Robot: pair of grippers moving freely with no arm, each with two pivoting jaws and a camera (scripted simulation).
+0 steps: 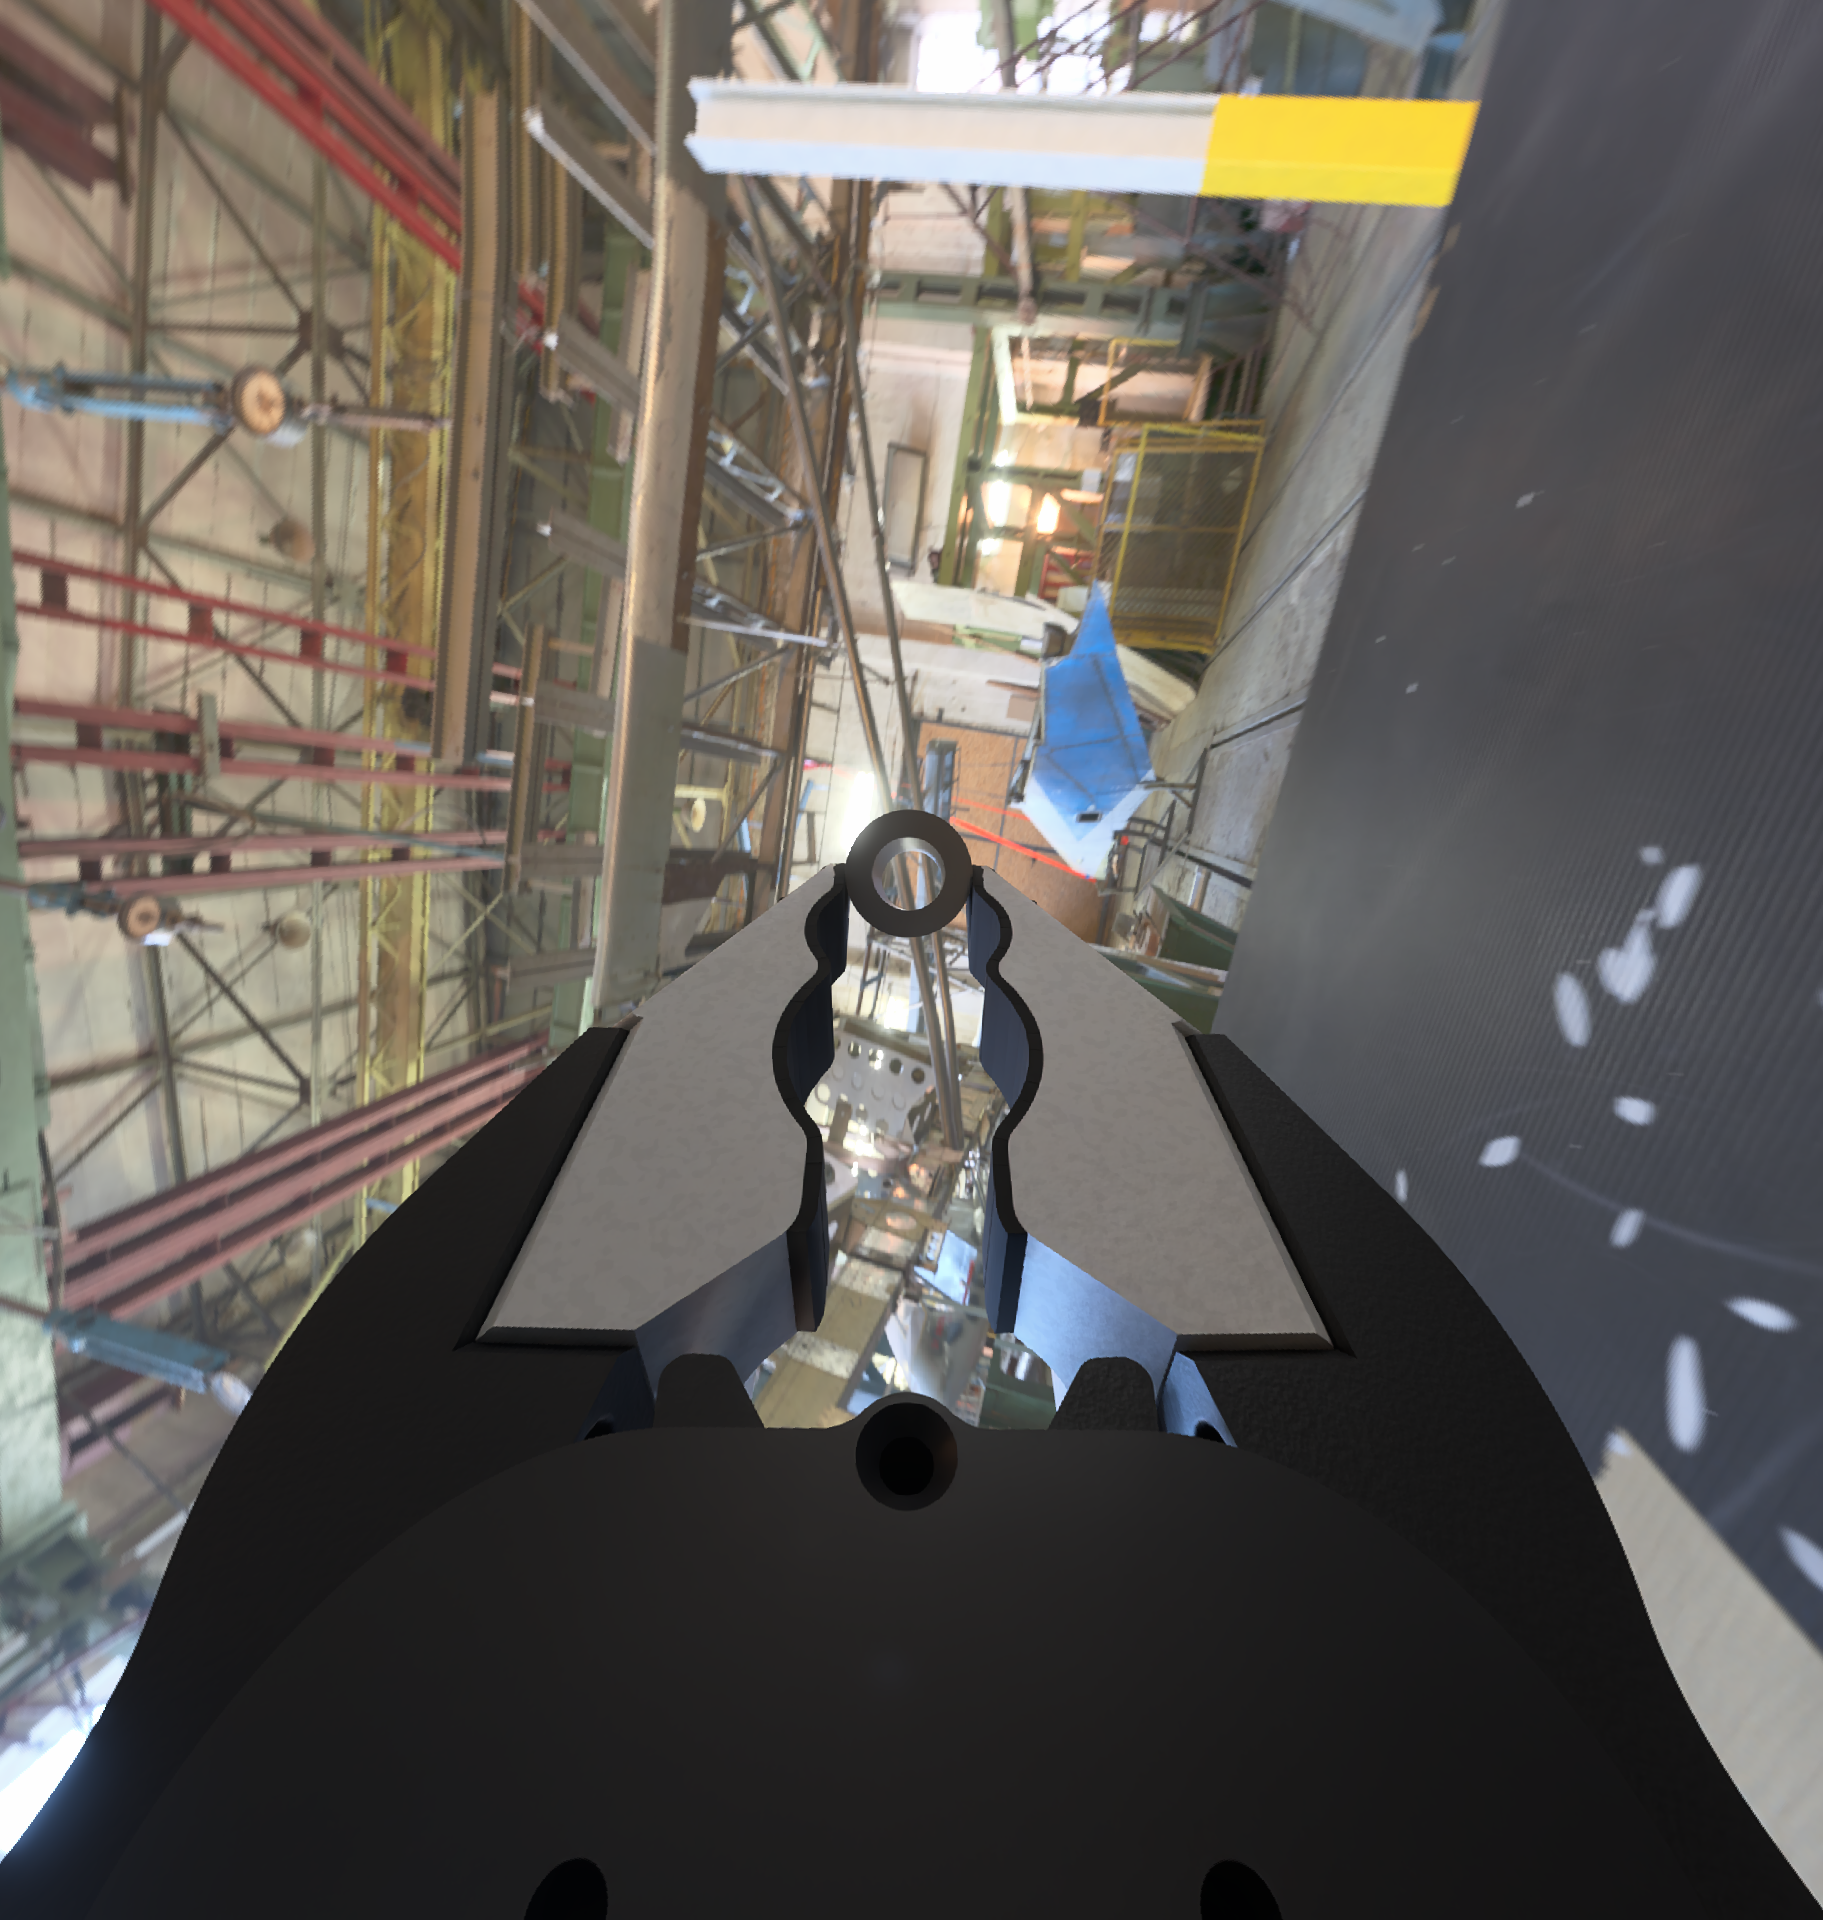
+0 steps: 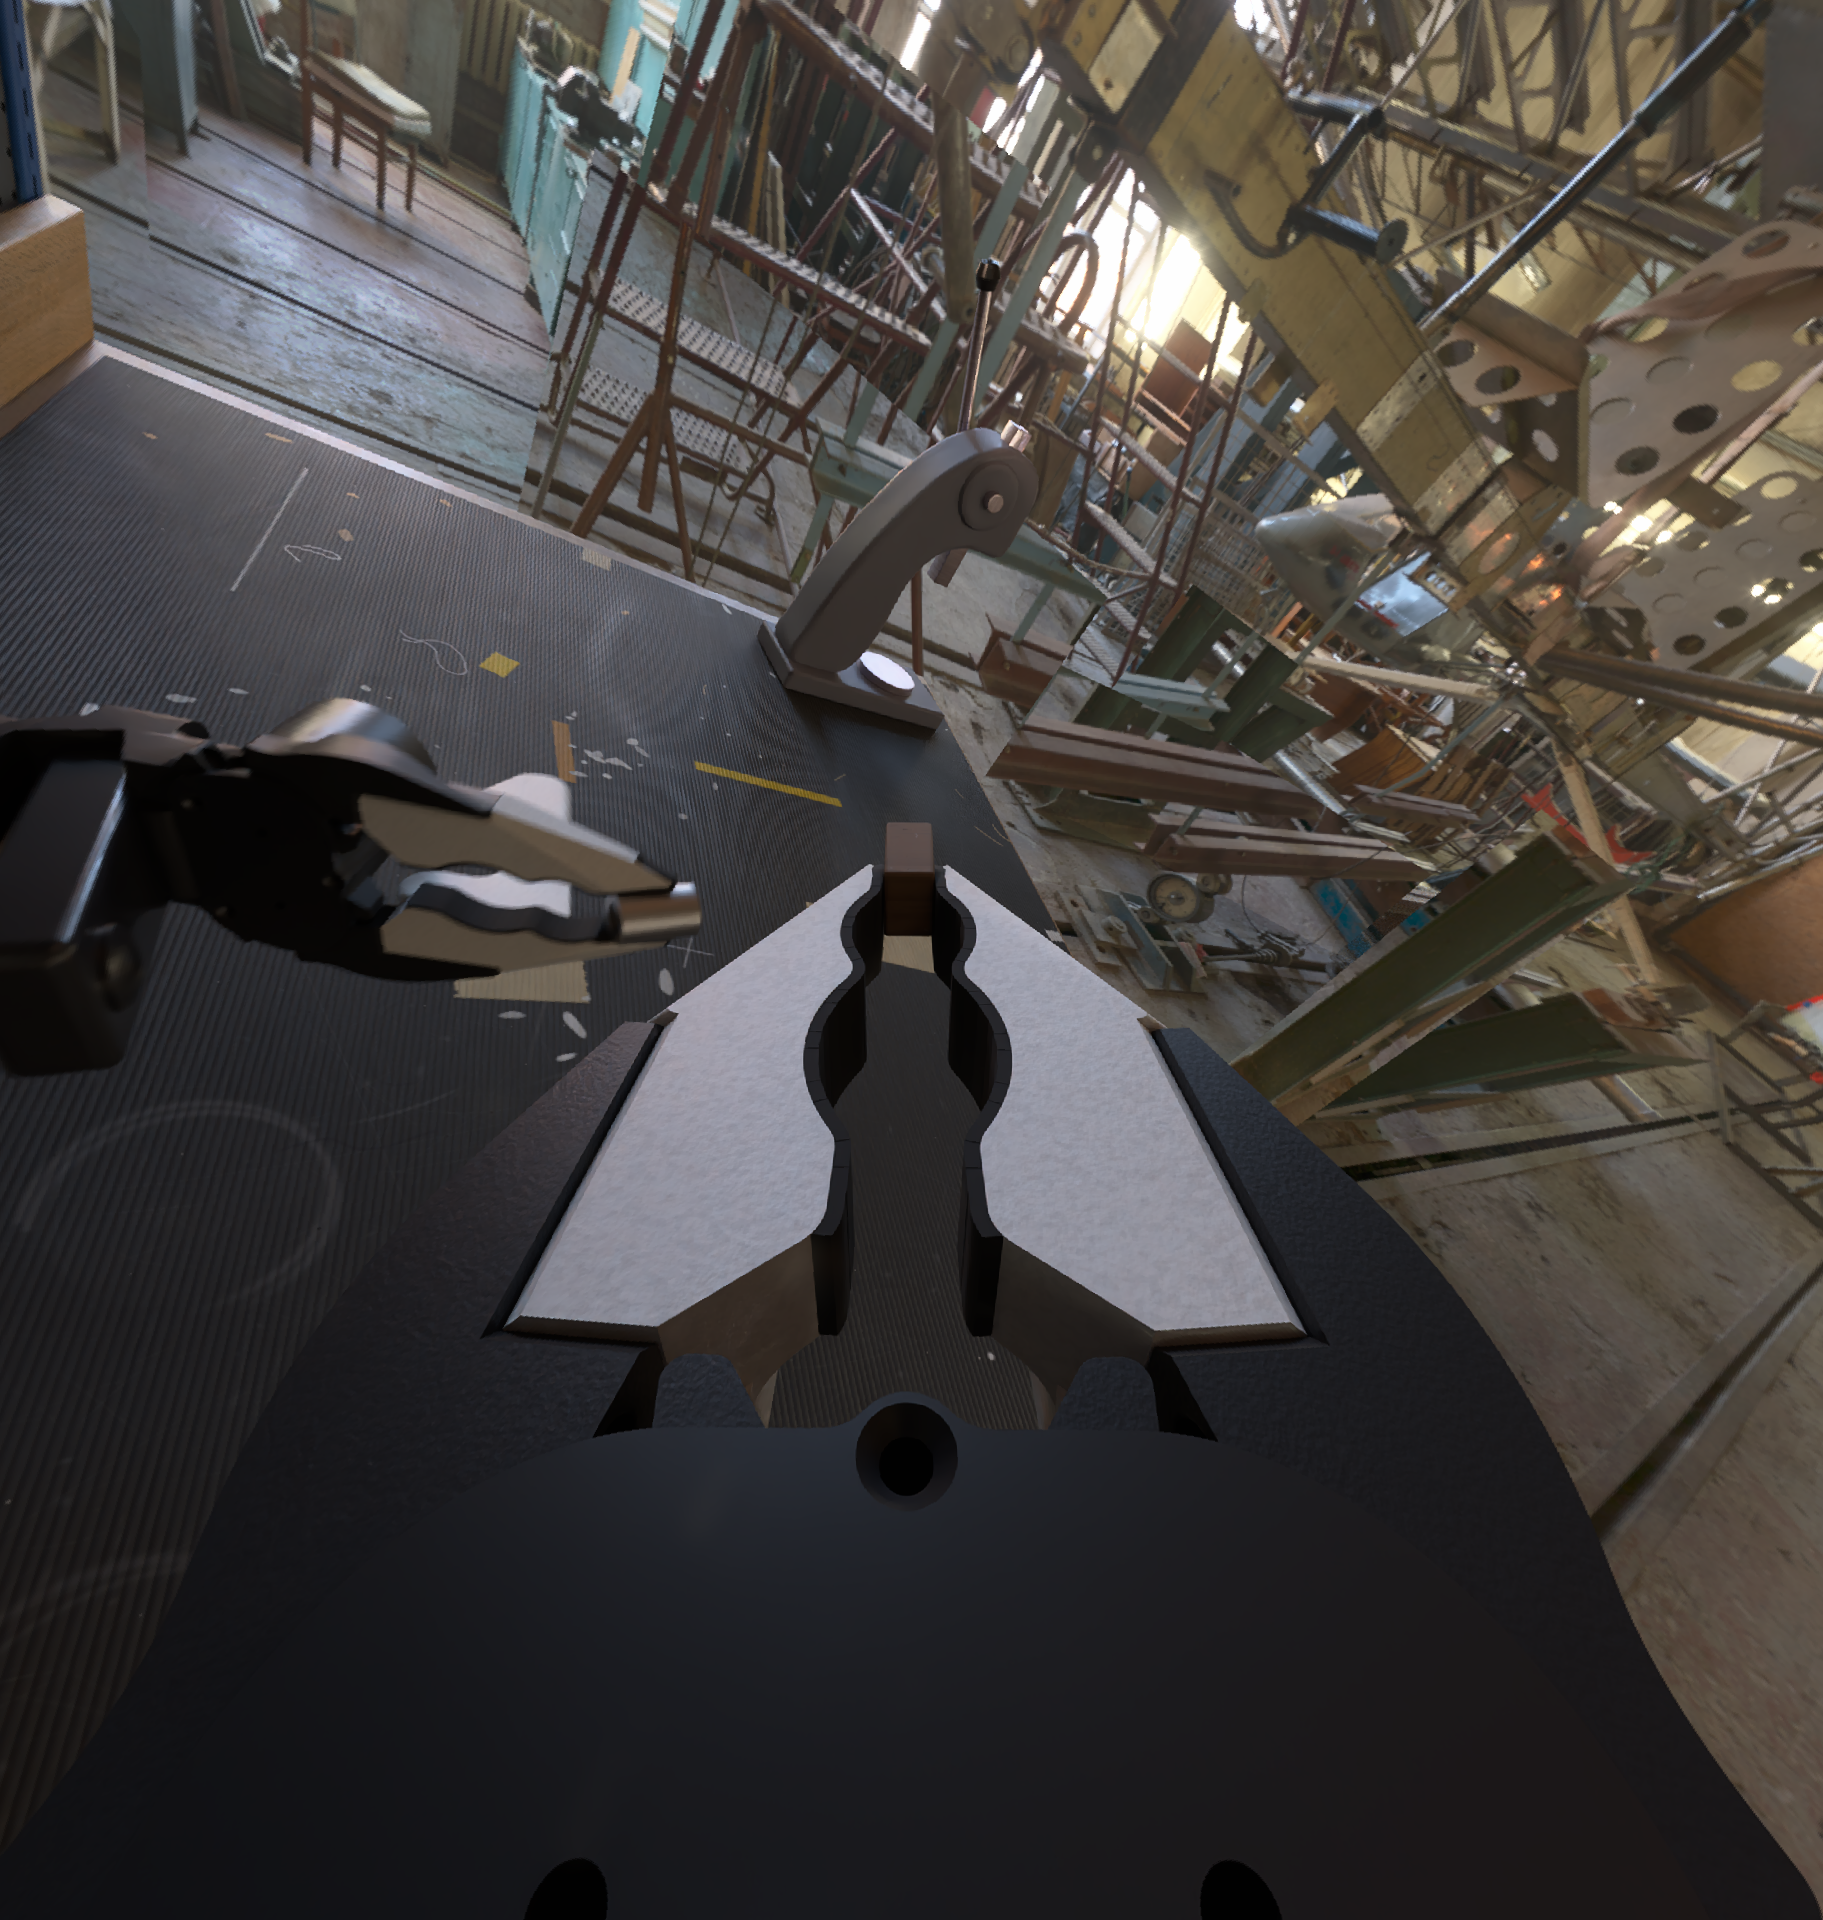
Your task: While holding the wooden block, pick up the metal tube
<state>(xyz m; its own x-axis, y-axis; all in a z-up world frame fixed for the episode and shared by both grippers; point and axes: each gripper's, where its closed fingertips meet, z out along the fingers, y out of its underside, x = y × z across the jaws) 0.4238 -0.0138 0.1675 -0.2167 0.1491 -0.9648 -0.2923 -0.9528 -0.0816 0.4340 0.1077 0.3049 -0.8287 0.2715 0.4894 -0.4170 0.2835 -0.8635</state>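
Note:
My left gripper (image 1: 909, 883) is shut on the metal tube (image 1: 909, 875), which I see end-on as a grey ring between the fingertips, held in the air. In the right wrist view the left gripper (image 2: 668, 902) shows at the left above the mat, with the shiny tube (image 2: 663, 909) sticking out of its tips. My right gripper (image 2: 907, 883) is shut on the small brown wooden block (image 2: 908, 878), held upright between the fingertips above the mat's right edge.
A dark ribbed mat (image 2: 263, 623) covers the bench, and it also shows in the left wrist view (image 1: 1613, 727) at the right. A grey lever press (image 2: 907, 561) stands at the mat's far edge. A wooden box (image 2: 13, 301) sits at the far left.

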